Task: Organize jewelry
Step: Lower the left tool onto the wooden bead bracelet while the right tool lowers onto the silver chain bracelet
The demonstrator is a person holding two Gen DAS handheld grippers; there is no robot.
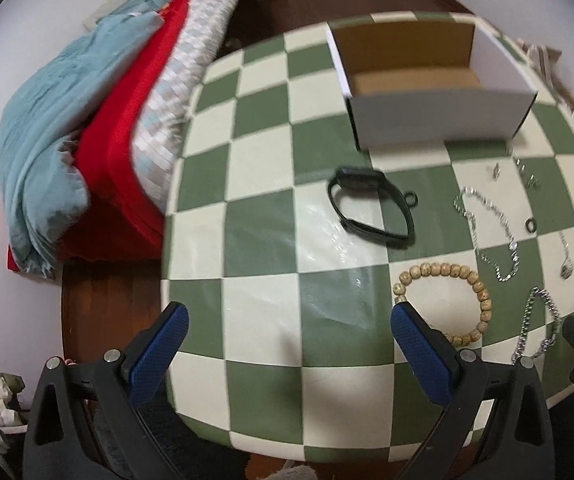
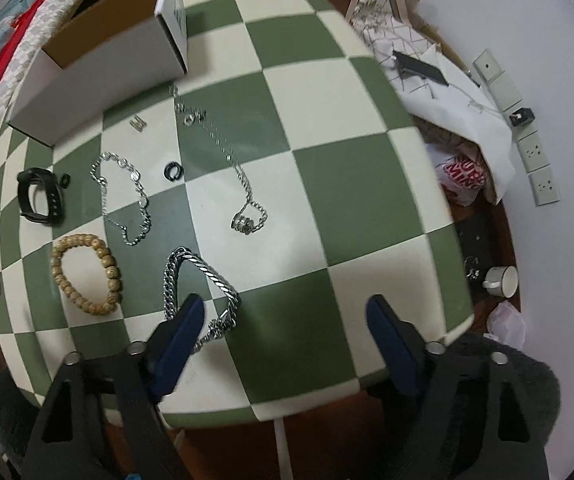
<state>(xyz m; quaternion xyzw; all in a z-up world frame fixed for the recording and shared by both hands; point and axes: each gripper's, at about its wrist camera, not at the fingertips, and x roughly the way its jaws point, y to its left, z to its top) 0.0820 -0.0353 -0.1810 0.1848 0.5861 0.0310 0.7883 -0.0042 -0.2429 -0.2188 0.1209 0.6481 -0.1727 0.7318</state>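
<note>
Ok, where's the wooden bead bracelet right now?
The wooden bead bracelet lies on the checkered table, left in the right wrist view, between the black watch and heavy silver chain.

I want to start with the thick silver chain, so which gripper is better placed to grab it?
Right. The right hand-held gripper is open with its left finger over the chain; the left hand-held gripper sits nearer the beads.

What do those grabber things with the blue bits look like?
Each hand-held gripper, left and right, has two black plastic arms with triangular cut-outs and round silver bolts. The fingers carry dark blue, bumpy-textured pads.
</note>
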